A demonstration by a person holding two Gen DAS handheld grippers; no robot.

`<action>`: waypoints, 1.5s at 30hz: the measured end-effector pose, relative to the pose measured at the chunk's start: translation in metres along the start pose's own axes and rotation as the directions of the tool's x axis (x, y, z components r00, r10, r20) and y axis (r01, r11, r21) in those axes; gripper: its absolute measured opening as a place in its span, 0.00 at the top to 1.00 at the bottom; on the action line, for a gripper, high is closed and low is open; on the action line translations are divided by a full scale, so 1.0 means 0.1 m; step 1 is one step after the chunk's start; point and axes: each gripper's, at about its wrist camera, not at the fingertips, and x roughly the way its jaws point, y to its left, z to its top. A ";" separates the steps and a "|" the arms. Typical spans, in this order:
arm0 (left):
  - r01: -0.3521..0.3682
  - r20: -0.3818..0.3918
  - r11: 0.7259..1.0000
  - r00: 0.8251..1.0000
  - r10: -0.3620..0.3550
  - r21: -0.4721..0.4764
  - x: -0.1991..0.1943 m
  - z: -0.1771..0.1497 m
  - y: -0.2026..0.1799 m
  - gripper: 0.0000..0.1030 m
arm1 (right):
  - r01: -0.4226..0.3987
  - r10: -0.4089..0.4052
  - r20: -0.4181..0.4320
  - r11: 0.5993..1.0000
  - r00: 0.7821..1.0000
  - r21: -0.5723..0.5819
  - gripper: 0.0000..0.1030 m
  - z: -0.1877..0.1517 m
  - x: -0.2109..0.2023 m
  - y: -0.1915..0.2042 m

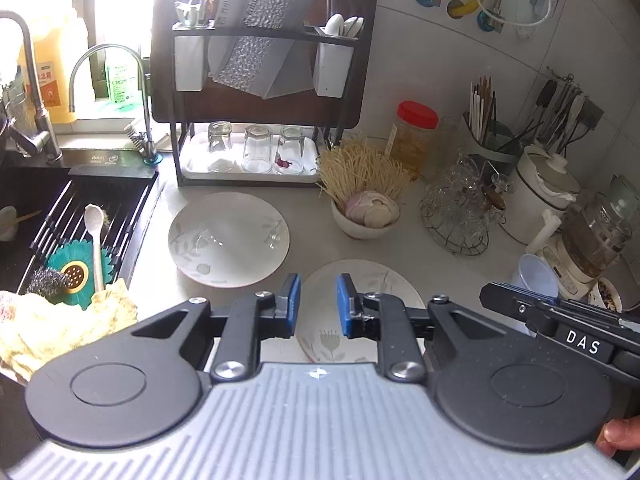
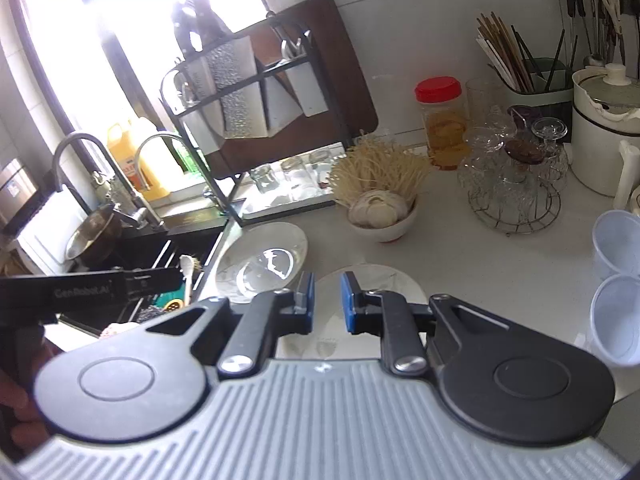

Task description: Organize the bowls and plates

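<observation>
My left gripper hangs with its blue-padded fingers parted and nothing between them, above the near edge of a round white plate with a pale flower print that lies on the pale countertop. My right gripper is likewise released and empty, poised over that same flowered plate. Farther back and to the left lies a second round white plate with a grey leaf pattern, close to the sink's edge; the two plates are near each other but apart. Behind them, a small white bowl holding pale shells or garlic stands just in front of a bundle of dry yellow noodles.

From the left wrist I see into the dark sink: a white ceramic spoon lies on a teal flower-shaped drain cover, with a steel scouring pad and a yellowish cloth nearby. That view also shows three upturned clear glasses on the black dish rack's white tray.

Only the right wrist shows two translucent white plastic cups at the counter's right, and a steel pot beside the taps. There the leaf plate glares with reflected window light.
</observation>
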 end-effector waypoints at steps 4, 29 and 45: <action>0.009 -0.004 0.999 1.000 -0.009 -0.042 -0.11 -0.18 0.18 0.77 | -0.004 0.003 -0.018 1.000 1.000 -0.020 0.82 -0.13 -0.03 0.19; 0.045 -0.072 0.998 0.996 -0.048 -0.042 -0.16 -0.45 1.02 0.68 | 0.044 -0.044 -0.022 0.998 0.999 0.037 0.82 -0.47 0.06 0.86; -0.044 -0.066 0.996 0.997 0.039 -0.082 0.42 -0.01 1.48 0.57 | 0.018 -0.014 -0.072 0.998 0.997 0.057 0.82 -0.01 1.01 0.79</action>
